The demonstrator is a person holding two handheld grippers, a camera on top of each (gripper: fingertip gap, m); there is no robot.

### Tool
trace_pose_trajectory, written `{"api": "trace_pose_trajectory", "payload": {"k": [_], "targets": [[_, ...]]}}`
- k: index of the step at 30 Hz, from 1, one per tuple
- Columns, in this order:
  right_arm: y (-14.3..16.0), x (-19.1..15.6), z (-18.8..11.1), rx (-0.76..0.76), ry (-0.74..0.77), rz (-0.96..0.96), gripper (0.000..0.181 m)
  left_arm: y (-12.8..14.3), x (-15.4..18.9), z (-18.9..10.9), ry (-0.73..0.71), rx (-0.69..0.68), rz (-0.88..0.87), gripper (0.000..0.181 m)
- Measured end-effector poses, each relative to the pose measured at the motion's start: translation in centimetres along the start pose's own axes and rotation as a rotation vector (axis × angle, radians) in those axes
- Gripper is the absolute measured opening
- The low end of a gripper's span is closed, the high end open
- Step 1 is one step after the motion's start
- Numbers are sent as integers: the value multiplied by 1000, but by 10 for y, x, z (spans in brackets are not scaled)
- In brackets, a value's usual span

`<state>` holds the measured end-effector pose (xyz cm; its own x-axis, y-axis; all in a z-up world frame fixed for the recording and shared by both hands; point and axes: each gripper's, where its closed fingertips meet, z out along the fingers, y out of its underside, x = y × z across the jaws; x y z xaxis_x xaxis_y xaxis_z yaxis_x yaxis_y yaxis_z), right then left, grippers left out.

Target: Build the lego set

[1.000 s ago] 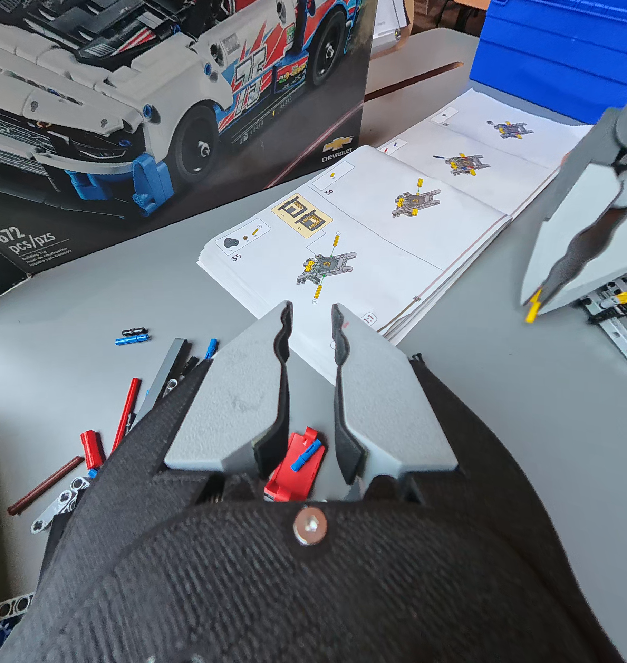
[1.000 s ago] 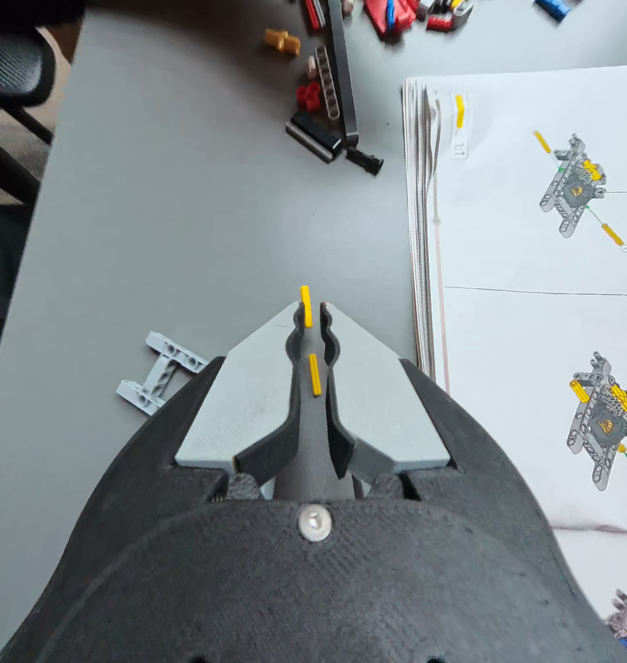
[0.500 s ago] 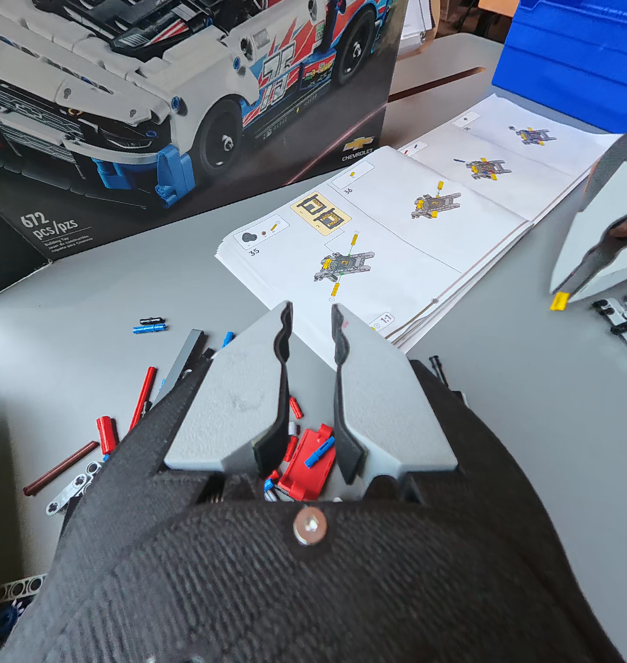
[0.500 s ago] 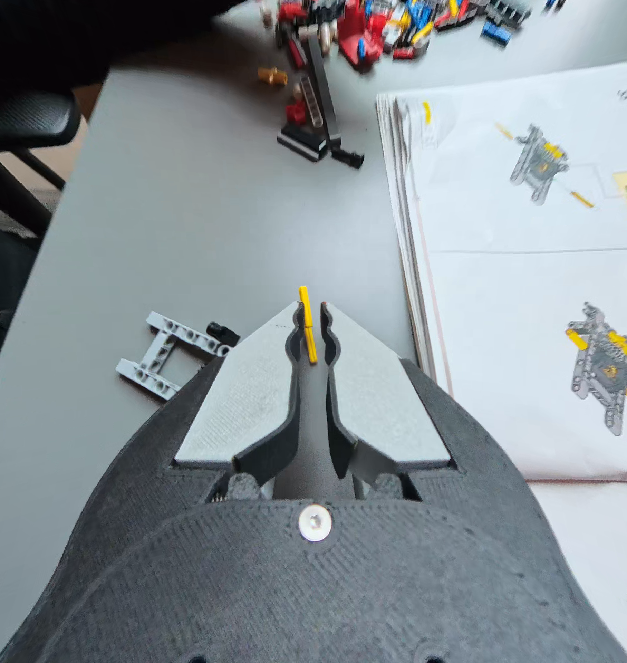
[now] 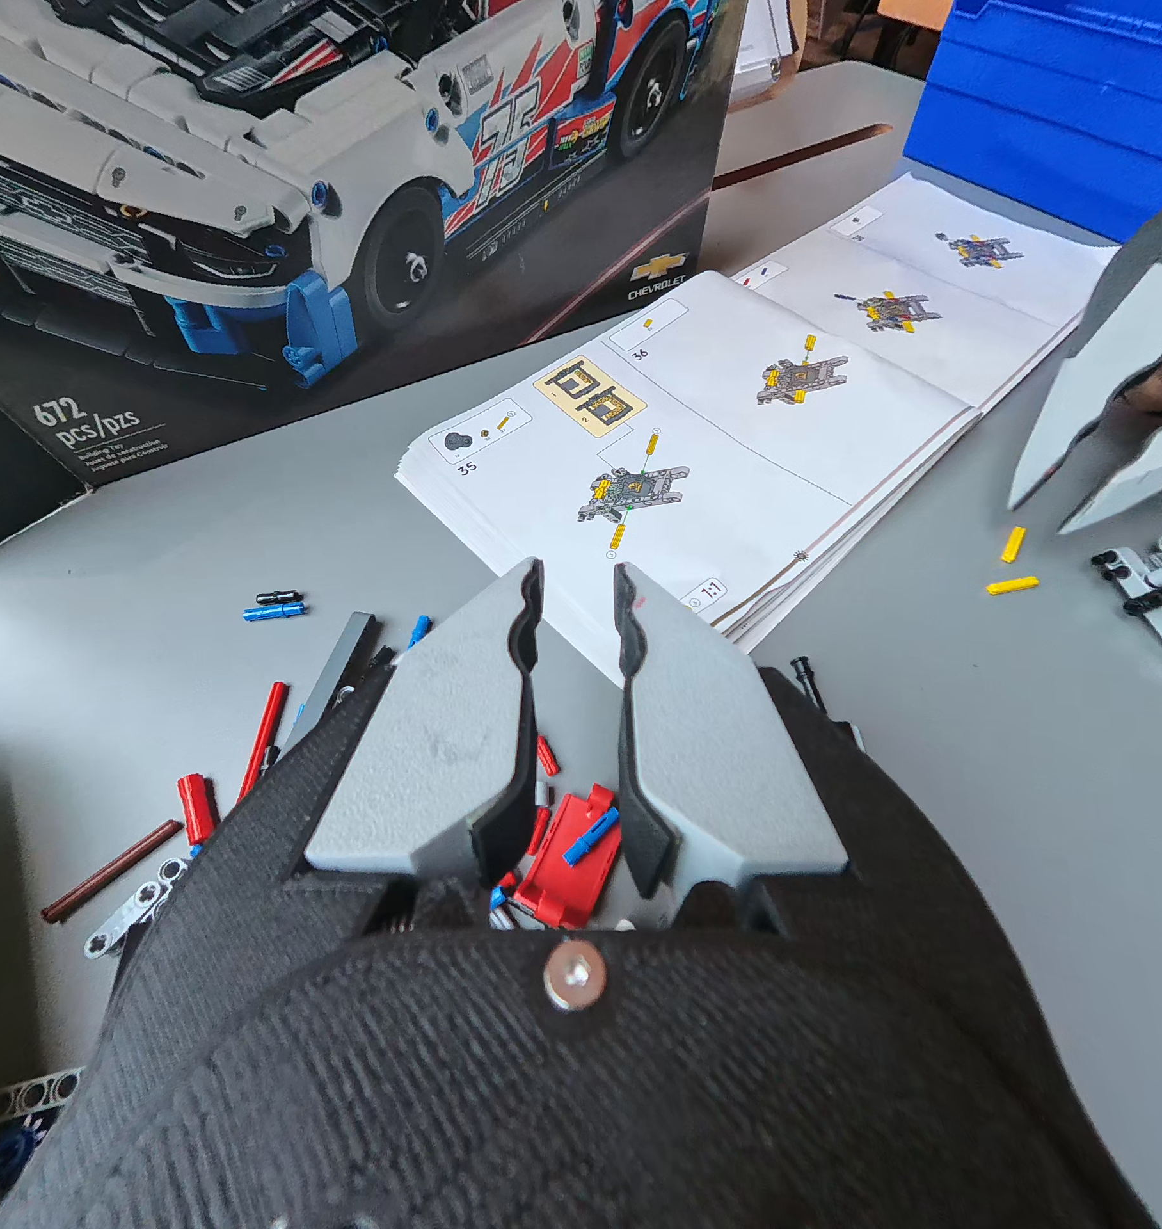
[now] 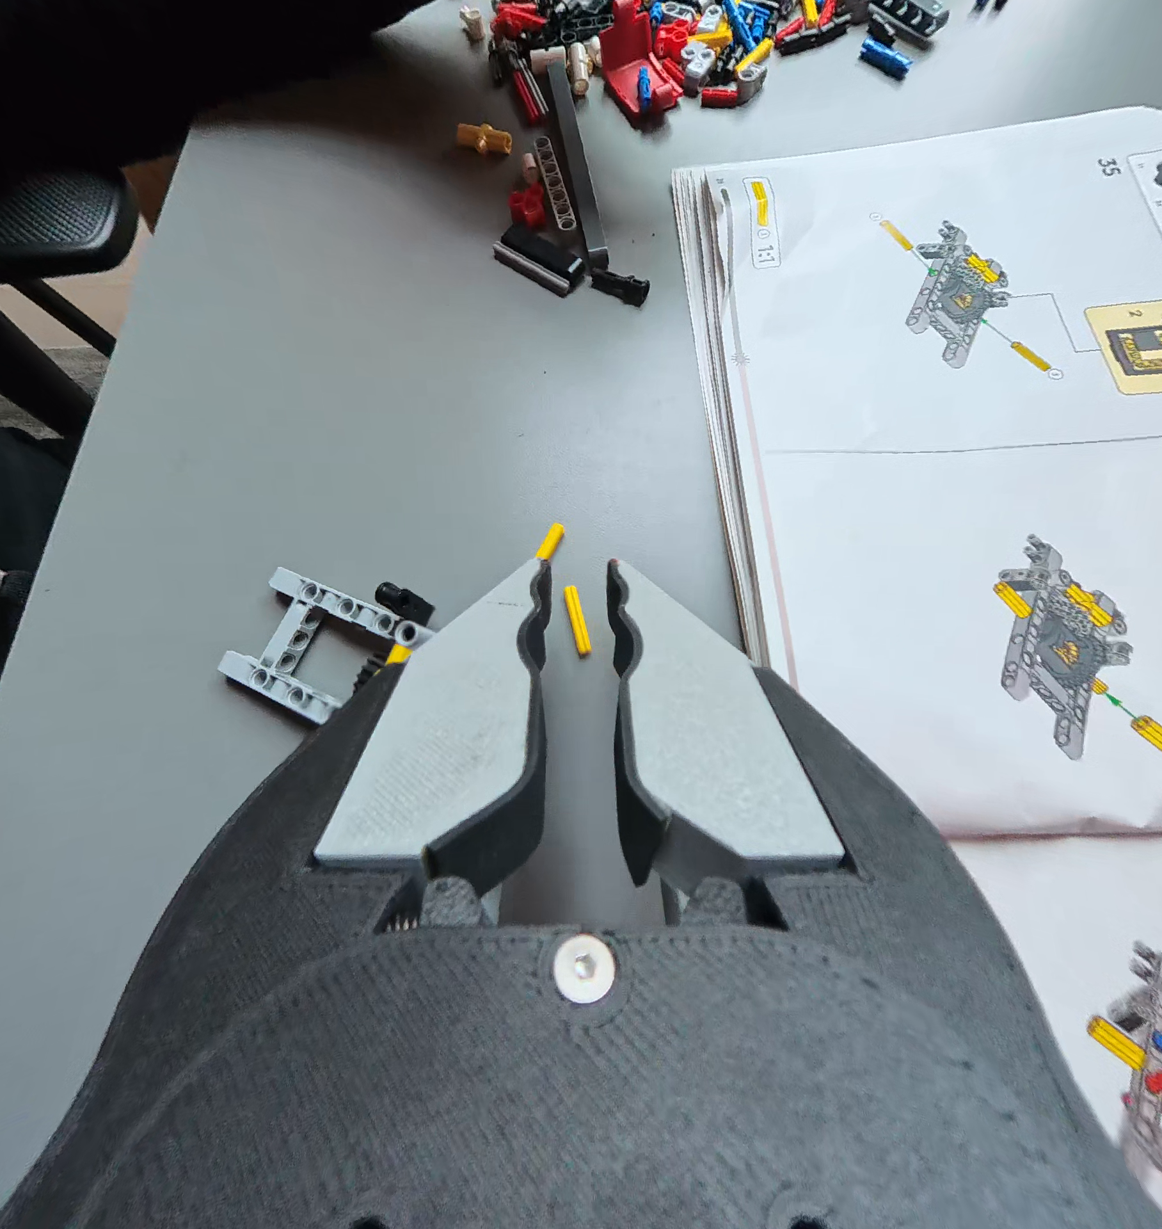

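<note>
the right gripper (image 6: 576,565) hangs over the grey worktop (image 6: 365,399), jaws spread and holding nothing. two yellow pins lie on the worktop: one (image 6: 576,620) between the jaws, one (image 6: 550,540) just past the tip at 11 o'clock. a grey frame (image 6: 312,642) sits at 9 o'clock, the open booklet (image 6: 964,499) at 3 o'clock. the left gripper (image 5: 577,573) hovers over the loose parts (image 5: 568,858), jaws spread, empty.
</note>
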<state>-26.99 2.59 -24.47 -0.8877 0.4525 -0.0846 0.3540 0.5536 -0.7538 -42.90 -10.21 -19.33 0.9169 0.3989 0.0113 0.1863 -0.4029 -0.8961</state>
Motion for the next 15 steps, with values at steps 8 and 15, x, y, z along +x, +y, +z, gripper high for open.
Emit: {"api": "trace_pose_trajectory", "payload": {"k": [8,15], "targets": [[25,6,-8,-77,34,1,9,1,2,1,4,-9,9,19],[17,-10,14,-83,-28,-18,3,1,2,1,5,-8,8,18]]}}
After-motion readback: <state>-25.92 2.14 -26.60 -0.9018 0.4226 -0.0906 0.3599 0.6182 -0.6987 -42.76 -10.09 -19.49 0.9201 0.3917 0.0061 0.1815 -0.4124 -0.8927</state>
